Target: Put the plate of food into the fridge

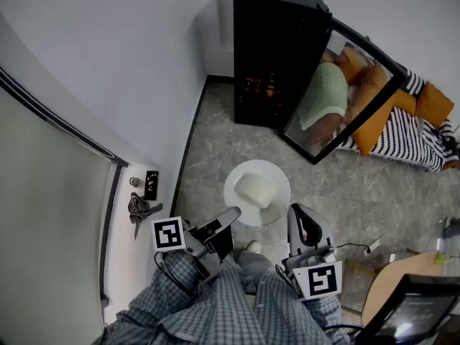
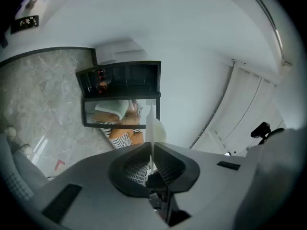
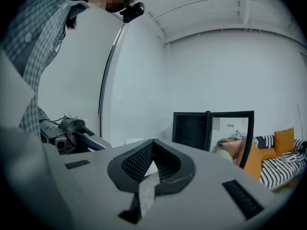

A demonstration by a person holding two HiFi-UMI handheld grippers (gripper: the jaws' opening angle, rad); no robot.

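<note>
A round white plate with a pale block of food on it hangs level above the grey floor, held from both sides. My left gripper is shut on its near-left rim and my right gripper on its near-right rim. In the left gripper view the plate shows edge-on, pinched between the closed jaws. In the right gripper view the rim sits in the closed jaws. The black fridge stands ahead against the wall, its glass door swung open to the right.
A sofa with orange cushions and a striped cover lies right of the fridge door. A bunch of keys hangs from the white door at my left. A wooden table with a laptop and a floor cable are at lower right.
</note>
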